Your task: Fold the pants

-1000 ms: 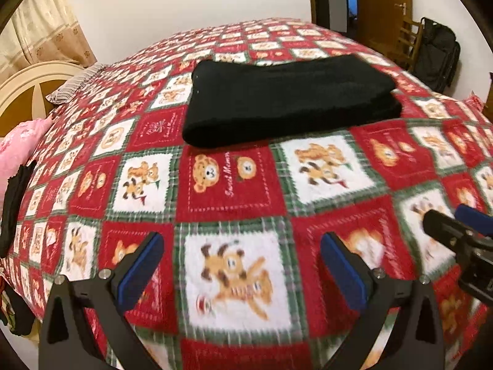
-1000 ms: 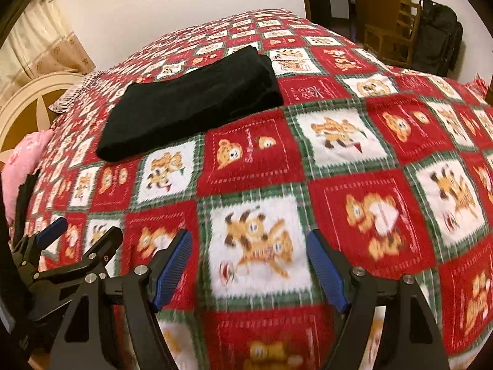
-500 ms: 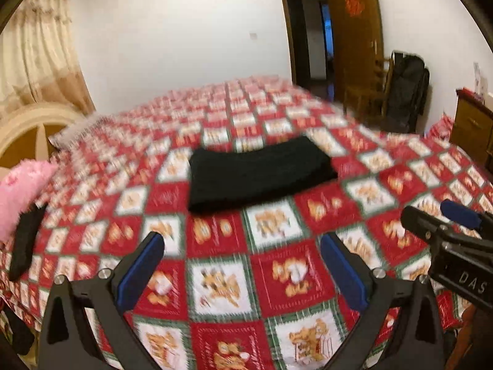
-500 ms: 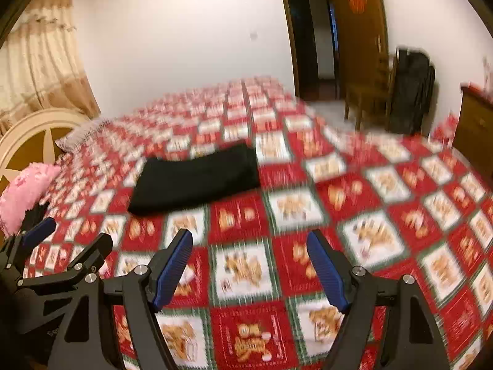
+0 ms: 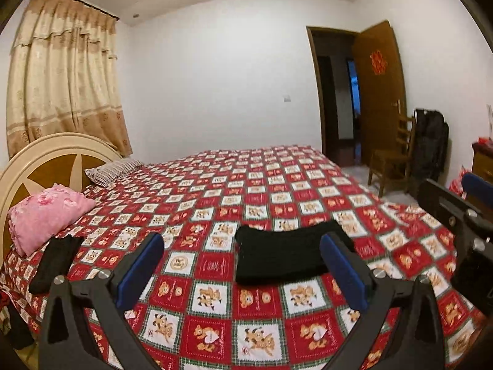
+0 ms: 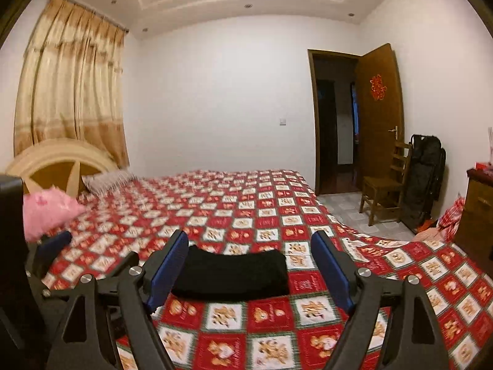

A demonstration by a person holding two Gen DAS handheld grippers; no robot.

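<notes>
Black folded pants [image 5: 286,257] are seen low of centre, long axis across the frame, beyond both empty, wide-apart grippers, the left gripper [image 5: 243,273] and right gripper [image 6: 249,273], neither plainly nearer.

Red paper character sign [image 6: 378,87] on open wooden door [image 6: 380,141]; strokes unreadable. No other text.

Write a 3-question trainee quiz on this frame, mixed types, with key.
1. True or false: the left gripper is clamped on the pants.
2. The pants are: A) spread flat, B) folded on the bedspread, C) hanging off the chair.
3. Fill in: the pillow by the headboard is ____.

Key: 1 false, both it and the right gripper are open and empty; 2 B; 3 pink.
</notes>
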